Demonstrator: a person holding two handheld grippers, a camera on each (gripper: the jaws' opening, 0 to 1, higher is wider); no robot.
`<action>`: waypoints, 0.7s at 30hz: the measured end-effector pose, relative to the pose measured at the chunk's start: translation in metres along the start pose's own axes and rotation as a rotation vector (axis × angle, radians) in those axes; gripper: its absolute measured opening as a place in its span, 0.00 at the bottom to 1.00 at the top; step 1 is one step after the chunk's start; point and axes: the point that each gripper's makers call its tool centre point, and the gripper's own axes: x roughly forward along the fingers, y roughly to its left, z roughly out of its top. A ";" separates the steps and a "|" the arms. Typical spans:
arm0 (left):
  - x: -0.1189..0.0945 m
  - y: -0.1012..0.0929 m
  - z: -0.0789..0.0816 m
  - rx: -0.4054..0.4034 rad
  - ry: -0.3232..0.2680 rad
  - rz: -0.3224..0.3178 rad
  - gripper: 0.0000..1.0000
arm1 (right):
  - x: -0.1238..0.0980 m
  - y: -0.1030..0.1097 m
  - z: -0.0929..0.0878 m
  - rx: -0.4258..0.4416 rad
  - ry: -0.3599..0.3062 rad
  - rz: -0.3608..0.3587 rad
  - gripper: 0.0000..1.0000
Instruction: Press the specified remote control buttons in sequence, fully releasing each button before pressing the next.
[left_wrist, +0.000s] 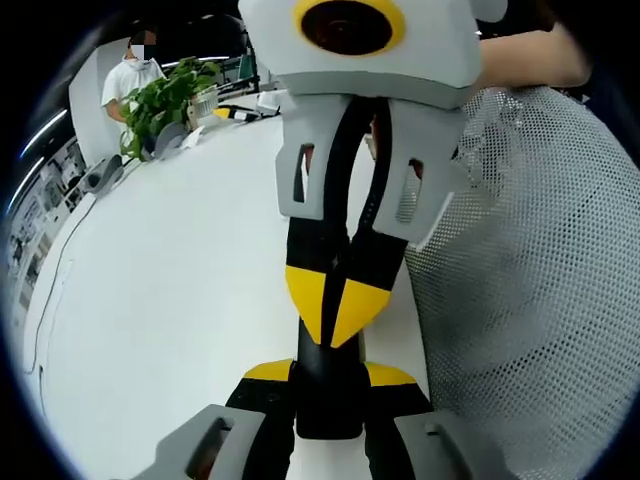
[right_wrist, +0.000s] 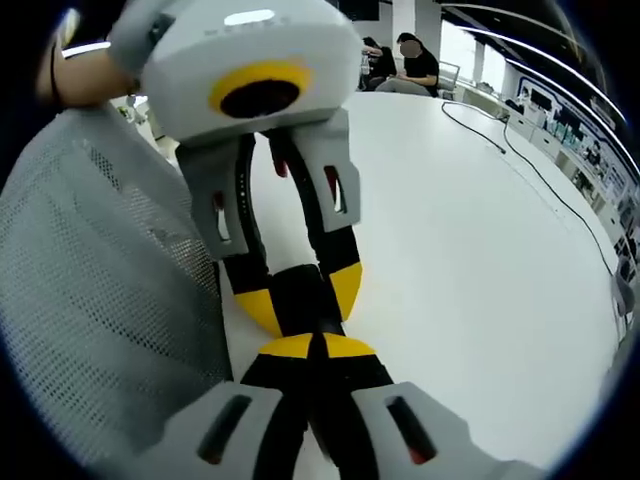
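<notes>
Clearly the left gripper (left_wrist: 328, 375) is clamped on the remote (left_wrist: 325, 400), its yellow tips on either side of the slim black body, held just above the table (left_wrist: 180, 300); the right gripper (left_wrist: 335, 305) faces it from the far side, its two yellow tips drawn together into a wedge with no gap between them, and that wedge meets the remote's upper face; whether a button is actually pushed down I cannot tell, since the tips hide the spot

From the right gripper view the same meeting shows the other way round: the right gripper (right_wrist: 315, 350) rises with its tips closed against each other, and the left gripper (right_wrist: 300, 295) reaches down over the table (right_wrist: 470, 260) with the remote (right_wrist: 298, 285) pinched between its jaws; buttons are too dark to make out

Beside the table's near edge stands a grey mesh chair back (left_wrist: 540, 300); at the table's far end sits a plant (left_wrist: 165, 100), with a person (left_wrist: 130, 75) in white behind it; a thin cable (right_wrist: 520, 160) trails across the table towards two seated people (right_wrist: 405, 65) beyond its far edge
</notes>
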 end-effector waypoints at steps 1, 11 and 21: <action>0.000 0.001 0.000 -0.010 0.007 0.000 0.24 | 0.000 0.001 0.000 -0.019 0.001 -0.001 0.00; -0.001 0.000 -0.001 -0.019 -0.005 -0.008 0.24 | -0.001 0.002 0.000 -0.036 -0.002 0.018 0.02; -0.001 0.001 -0.001 -0.019 -0.009 -0.010 0.24 | -0.003 0.003 -0.004 -0.083 0.011 0.026 0.05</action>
